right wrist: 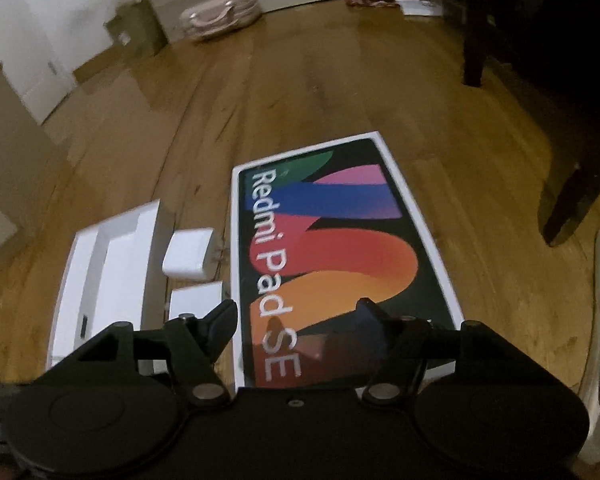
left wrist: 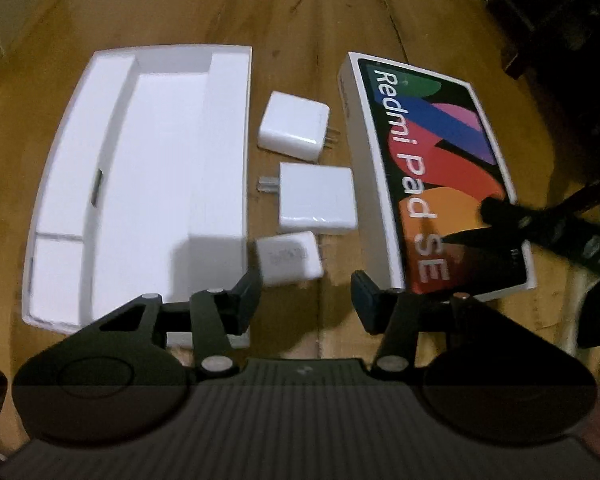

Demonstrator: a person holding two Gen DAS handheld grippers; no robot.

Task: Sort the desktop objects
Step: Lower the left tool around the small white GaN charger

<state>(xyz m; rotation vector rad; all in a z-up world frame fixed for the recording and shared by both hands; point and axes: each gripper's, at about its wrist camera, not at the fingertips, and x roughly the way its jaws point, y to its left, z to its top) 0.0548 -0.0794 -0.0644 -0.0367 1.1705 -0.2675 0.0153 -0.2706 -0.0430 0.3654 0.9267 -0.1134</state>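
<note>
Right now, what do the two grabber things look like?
Both are black. The left gripper has two wedge-shaped jaws on hinged links with silver pivot screws, round discs either side and a ribbed body. The right gripper has the same black jaws, links and screws.

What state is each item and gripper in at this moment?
White tray: open, nothing in its compartments.
Tablet box lid: flat on the floor, printed side up.
Far charger: lying flat, prongs toward the lid.
Middle charger: lying flat, prongs toward the tray.
Near charger: lying flat, prongs hidden.
Left gripper: open, holding nothing.
Right gripper: open, over the lid.
</note>
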